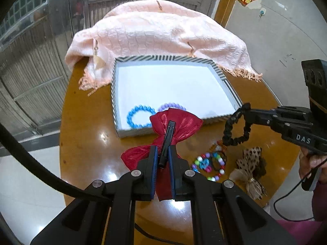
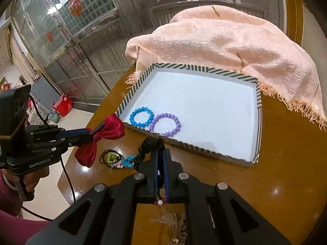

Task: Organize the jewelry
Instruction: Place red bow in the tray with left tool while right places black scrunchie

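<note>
L tongs (image 1: 162,159) pinching the red bow clip (image 1: 173,126), holding it above the surface (image 1: 92,143) just short of the striped tray (image 1: 130,131) front edge. R tongs (image 2: 160,157) pinching the black scrunchie (image 1: 235,126) near the tray's front-right corner. Blue bracelet (image 2: 141,120) & purple bracelet (image 2: 165,124) lying inside the tray, touching. Bead bracelet (image 1: 208,166) + leopard bow (image 1: 252,161) sitting on the surface.

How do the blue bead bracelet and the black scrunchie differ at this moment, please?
The blue bead bracelet lies flat inside the striped tray, while the black scrunchie hangs in the air, outside the tray. The bracelet is untouched; the scrunchie is pinched by the right gripper. The bracelet is a ring of glossy round beads, the scrunchie a ruffled fabric loop. Both are closed loops.
</note>
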`<action>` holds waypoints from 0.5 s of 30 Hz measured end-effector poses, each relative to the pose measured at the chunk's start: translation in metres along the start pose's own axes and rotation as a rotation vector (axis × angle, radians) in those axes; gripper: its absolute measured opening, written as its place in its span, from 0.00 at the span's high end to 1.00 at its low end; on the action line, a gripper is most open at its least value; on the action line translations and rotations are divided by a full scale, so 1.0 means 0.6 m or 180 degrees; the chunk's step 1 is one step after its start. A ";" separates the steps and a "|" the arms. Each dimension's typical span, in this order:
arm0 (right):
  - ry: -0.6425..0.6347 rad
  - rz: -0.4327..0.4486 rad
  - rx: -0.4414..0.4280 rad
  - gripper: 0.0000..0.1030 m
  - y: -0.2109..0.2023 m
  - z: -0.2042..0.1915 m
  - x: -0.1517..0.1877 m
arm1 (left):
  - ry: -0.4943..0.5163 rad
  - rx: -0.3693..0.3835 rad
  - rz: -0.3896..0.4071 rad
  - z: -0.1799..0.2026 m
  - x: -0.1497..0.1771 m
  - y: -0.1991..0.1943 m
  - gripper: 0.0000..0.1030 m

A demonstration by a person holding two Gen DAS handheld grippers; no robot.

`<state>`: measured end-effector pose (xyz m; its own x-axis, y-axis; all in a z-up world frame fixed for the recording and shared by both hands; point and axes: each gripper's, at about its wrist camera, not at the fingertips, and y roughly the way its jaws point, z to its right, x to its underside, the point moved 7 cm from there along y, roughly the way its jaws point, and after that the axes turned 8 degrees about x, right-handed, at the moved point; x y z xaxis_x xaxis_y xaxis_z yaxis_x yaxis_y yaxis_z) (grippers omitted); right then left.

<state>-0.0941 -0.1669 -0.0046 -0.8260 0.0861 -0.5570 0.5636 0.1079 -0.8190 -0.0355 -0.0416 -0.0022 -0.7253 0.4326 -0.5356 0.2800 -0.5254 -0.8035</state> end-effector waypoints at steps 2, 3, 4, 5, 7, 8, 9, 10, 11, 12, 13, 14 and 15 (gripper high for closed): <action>-0.0011 0.0013 0.0015 0.96 0.002 0.000 -0.009 | 0.0004 -0.0029 0.0018 -0.003 -0.012 0.003 1.00; -0.0011 0.0025 0.0023 0.95 0.002 0.000 -0.015 | 0.0003 -0.0041 0.0025 -0.005 -0.015 0.005 1.00; -0.0012 0.0035 0.0029 0.96 0.003 0.000 -0.020 | -0.0002 -0.0056 0.0032 -0.007 -0.021 0.007 1.00; -0.0014 0.0047 0.0037 0.96 0.004 0.001 -0.027 | -0.0010 -0.0069 0.0038 -0.010 -0.025 0.009 1.00; -0.0014 0.0049 0.0043 0.96 0.004 0.001 -0.031 | -0.0038 -0.0090 0.0052 -0.017 -0.036 0.014 1.00; -0.0014 0.0057 0.0054 0.95 0.006 0.002 -0.036 | -0.0055 -0.0103 0.0058 -0.021 -0.042 0.016 1.00; -0.0007 0.0070 0.0071 0.96 0.011 0.005 -0.048 | -0.0071 -0.0119 0.0063 -0.026 -0.048 0.018 1.00; -0.0001 0.0069 0.0080 0.95 0.014 0.006 -0.053 | -0.0086 -0.0131 0.0066 -0.031 -0.054 0.021 1.00; 0.0005 0.0068 0.0089 0.95 0.018 0.009 -0.057 | -0.0099 -0.0136 0.0067 -0.034 -0.057 0.022 1.00; 0.0015 0.0065 0.0103 0.96 0.023 0.011 -0.063 | -0.0120 -0.0136 0.0062 -0.038 -0.063 0.025 1.00; 0.0022 0.0061 0.0111 0.95 0.028 0.012 -0.067 | -0.0153 -0.0134 0.0059 -0.044 -0.068 0.028 1.00; 0.0027 0.0056 0.0118 0.95 0.032 0.014 -0.072 | -0.0178 -0.0132 0.0057 -0.048 -0.073 0.031 1.00; 0.0027 0.0056 0.0118 0.95 0.032 0.014 -0.072 | -0.0209 -0.0131 0.0057 -0.053 -0.079 0.034 1.00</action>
<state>-0.0476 -0.1767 0.0023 -0.8157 0.0962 -0.5704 0.5771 0.0695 -0.8137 0.0244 -0.0494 -0.0013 -0.7593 0.3736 -0.5328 0.3178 -0.5015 -0.8047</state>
